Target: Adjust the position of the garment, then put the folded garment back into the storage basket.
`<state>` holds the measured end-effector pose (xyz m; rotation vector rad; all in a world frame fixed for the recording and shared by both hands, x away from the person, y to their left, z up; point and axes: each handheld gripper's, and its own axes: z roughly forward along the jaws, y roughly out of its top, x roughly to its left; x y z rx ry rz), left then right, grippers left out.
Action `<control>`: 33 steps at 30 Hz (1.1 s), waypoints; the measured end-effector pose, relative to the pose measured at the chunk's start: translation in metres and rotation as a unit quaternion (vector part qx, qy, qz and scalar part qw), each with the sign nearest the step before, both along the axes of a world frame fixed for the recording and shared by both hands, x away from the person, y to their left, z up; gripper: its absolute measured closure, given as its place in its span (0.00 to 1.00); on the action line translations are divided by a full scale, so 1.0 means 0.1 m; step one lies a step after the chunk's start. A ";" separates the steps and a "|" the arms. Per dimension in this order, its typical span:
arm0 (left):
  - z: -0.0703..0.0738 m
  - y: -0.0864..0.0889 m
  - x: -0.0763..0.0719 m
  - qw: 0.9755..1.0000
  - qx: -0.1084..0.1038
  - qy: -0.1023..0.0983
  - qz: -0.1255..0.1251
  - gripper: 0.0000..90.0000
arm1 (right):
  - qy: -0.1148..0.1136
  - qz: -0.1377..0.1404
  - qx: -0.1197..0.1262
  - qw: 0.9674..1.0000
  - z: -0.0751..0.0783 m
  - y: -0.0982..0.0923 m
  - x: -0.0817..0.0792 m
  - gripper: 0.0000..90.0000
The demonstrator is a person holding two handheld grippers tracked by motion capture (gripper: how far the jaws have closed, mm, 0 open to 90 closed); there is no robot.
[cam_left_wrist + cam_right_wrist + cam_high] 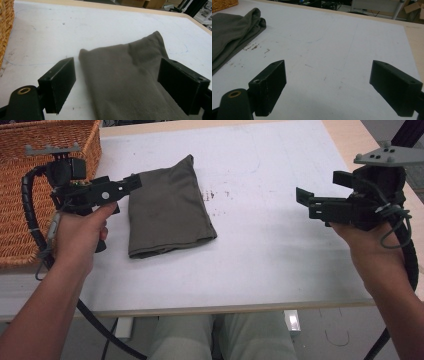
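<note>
Wicker basket fills the upper left of the high view, on the white bench. Just right of it we see the left gripper held in a hand, jaws spread with nothing between them, tips at the left edge of a folded olive-grey cloth. That cloth lies flat, left of centre. At the right of the frame the right gripper hovers well apart from the cloth, jaws released over bare bench, with small brown stains by the cloth's edge
</note>
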<state>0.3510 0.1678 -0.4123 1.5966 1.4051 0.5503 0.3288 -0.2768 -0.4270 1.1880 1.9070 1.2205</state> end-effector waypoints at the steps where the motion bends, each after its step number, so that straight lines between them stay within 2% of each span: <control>1: 0.00 0.00 0.00 1.000 0.001 0.000 -0.001 0.17 | -0.001 0.000 0.001 1.000 0.00 0.00 0.00 0.15; 7: 0.01 -0.05 -0.03 1.000 0.005 -0.006 -0.009 0.17 | -0.004 0.003 0.000 1.000 0.02 0.02 -0.01 0.15; 15: 0.00 -0.07 -0.06 1.000 0.006 -0.002 -0.010 0.17 | -0.006 0.005 0.000 1.000 0.03 0.02 -0.03 0.15; 17: -0.03 -0.07 -0.07 1.000 0.004 0.006 -0.017 0.17 | -0.006 0.006 0.001 1.000 0.03 0.02 -0.03 0.15; 20: -0.08 -0.09 -0.07 0.999 0.016 0.021 -0.023 0.17 | -0.006 0.008 0.002 1.000 0.03 0.02 -0.04 0.15; 23: -0.16 -0.12 -0.06 0.998 0.025 0.053 -0.012 0.18 | -0.006 0.010 0.001 1.000 0.03 0.02 -0.04 0.15; 25: -0.21 -0.14 -0.06 0.997 0.029 0.067 -0.018 0.19 | -0.006 0.010 0.002 1.000 0.03 0.02 -0.04 0.15; 31: -0.34 -0.22 -0.03 0.994 0.055 0.097 -0.014 0.21 | -0.002 0.012 0.001 1.000 0.02 0.01 -0.05 0.15; 33: -0.35 -0.24 -0.04 0.993 0.066 0.094 -0.014 0.21 | -0.001 0.014 0.001 1.000 0.02 0.01 -0.05 0.15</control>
